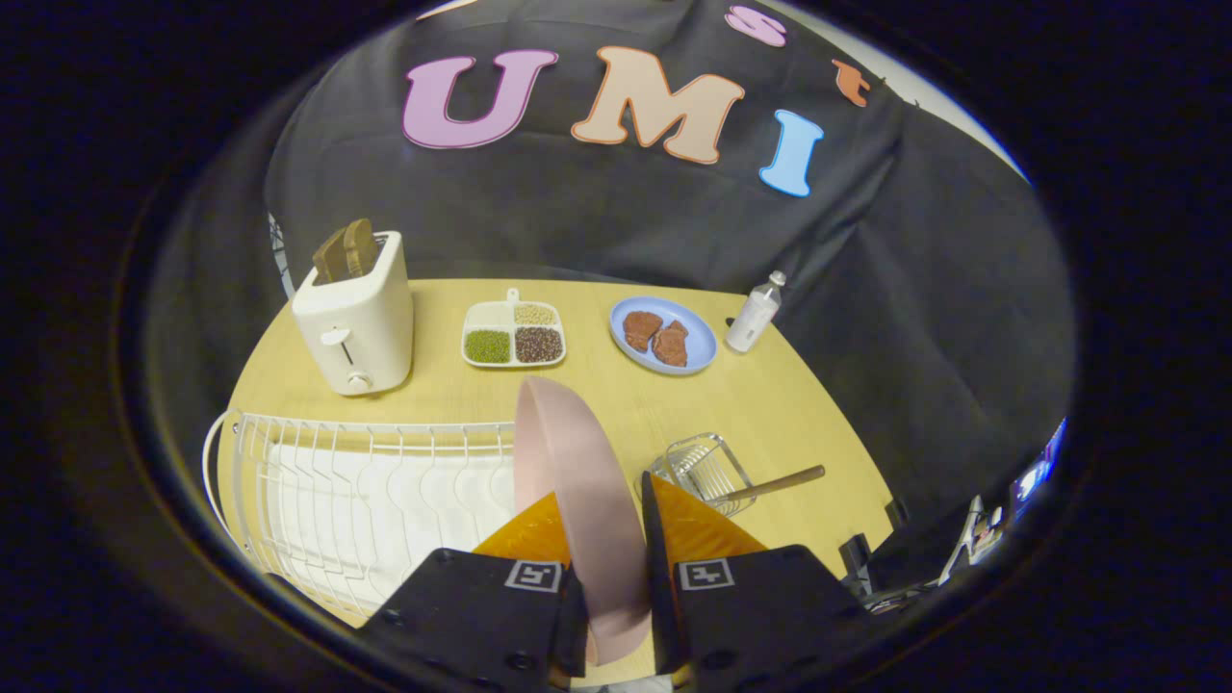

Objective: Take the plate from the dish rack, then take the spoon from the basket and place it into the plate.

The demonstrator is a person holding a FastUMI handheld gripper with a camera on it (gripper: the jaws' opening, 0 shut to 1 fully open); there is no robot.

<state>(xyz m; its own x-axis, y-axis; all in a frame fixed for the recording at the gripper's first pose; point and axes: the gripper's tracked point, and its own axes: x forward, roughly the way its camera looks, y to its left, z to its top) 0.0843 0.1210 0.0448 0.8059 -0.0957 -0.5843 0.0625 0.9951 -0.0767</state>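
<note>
Plate (577, 481) clamped edge-on between both fingers of the gripper (604, 500).
It stands upright beside the dish rack (337, 491); the basket (703, 467) holding the spoon (784, 478) sits just ahead.

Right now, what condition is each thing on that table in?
pink plate: on edge, clamped between the fingers, lifted beside the rack
dish rack: white wire, slots bare
toaster: bread sticking up from slot
wire basket: spoon in it, handle sticking out
blue plate: holds brown pieces
divided tray: sections filled
bottle: upright, capped
</note>
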